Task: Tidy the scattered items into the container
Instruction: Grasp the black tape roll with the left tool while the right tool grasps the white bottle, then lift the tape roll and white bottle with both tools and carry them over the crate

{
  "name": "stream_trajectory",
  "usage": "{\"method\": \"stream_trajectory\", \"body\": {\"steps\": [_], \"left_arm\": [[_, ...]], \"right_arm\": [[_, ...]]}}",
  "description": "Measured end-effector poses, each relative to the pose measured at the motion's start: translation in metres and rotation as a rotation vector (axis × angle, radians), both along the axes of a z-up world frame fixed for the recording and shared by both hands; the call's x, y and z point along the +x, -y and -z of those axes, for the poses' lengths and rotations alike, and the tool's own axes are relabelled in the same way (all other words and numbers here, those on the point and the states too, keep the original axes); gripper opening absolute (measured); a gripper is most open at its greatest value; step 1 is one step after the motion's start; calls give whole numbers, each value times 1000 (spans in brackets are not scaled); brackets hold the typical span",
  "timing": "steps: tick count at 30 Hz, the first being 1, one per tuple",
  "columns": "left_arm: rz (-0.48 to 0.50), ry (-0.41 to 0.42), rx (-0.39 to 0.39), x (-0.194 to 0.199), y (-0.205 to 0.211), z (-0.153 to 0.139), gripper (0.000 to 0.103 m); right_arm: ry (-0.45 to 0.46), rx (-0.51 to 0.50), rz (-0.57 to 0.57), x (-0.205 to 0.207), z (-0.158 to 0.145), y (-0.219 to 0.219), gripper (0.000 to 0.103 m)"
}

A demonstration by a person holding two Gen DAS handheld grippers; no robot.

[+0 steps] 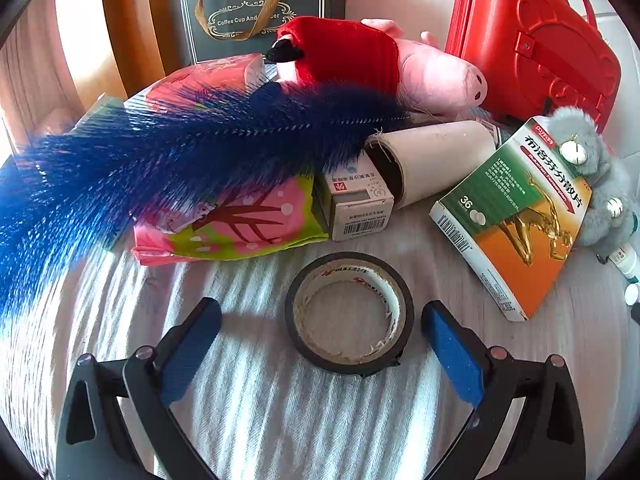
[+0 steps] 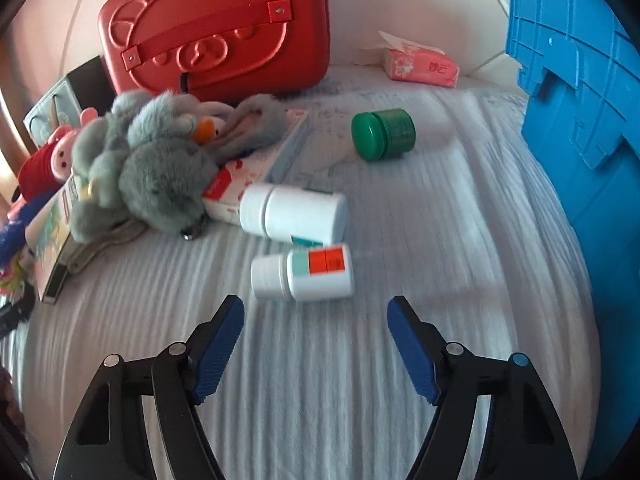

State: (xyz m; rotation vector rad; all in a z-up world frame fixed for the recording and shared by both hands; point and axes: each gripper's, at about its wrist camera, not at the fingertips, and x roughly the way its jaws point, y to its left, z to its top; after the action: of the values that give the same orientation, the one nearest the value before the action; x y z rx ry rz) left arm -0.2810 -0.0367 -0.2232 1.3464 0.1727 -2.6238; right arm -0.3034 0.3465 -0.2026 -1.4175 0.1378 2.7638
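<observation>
Now the left gripper (image 1: 322,322) hangs spread wide over the cloth (image 1: 248,412), its fingers either side of the tape roll (image 1: 349,312) but not touching it, with the duster (image 1: 132,164) off to the left. Over on the right, the right gripper (image 2: 316,320) is released too, jaws clear of the small bottle (image 2: 304,276) just ahead; the blue bin (image 2: 576,92) stands at far right.

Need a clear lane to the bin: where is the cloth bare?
Bare cloth between the green jar, the small white bottle and the blue container. Crowded left, around the grey plush and red case.
</observation>
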Motion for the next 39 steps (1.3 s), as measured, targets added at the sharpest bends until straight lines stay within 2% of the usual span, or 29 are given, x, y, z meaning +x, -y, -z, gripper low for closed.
{"method": "stream_trajectory", "body": {"steps": [1,3,4,5,6,8,15,23,30,39], "left_arm": [[2,-3,-1,0,0,-1,96],[9,-11,-1,0,-3,-3,85],[15,-14,0,-1,-4,-4,81],[20,-17,0,-2,-5,-5,74],[26,-18,0,-2,-6,-6,66],[37,-18,0,-2,-9,-8,55],[41,17,6,6,-13,-13,55],[64,50,24,49,-25,-37,55],[106,-30,-9,98,-37,-87,55],[199,-174,-54,147,-50,-164,55]], "right_arm": [[-1,6,-1,-2,1,1,75],[-5,24,-12,-9,0,3,73],[0,34,-18,-14,1,4,69],[12,48,-24,-14,3,7,59],[25,60,-31,-16,5,9,55],[22,66,-48,-16,4,11,51],[10,59,-85,0,-8,20,51],[19,42,-176,44,-25,51,51],[-41,39,-255,97,-62,78,51],[-209,24,-251,160,-141,98,51]]}}
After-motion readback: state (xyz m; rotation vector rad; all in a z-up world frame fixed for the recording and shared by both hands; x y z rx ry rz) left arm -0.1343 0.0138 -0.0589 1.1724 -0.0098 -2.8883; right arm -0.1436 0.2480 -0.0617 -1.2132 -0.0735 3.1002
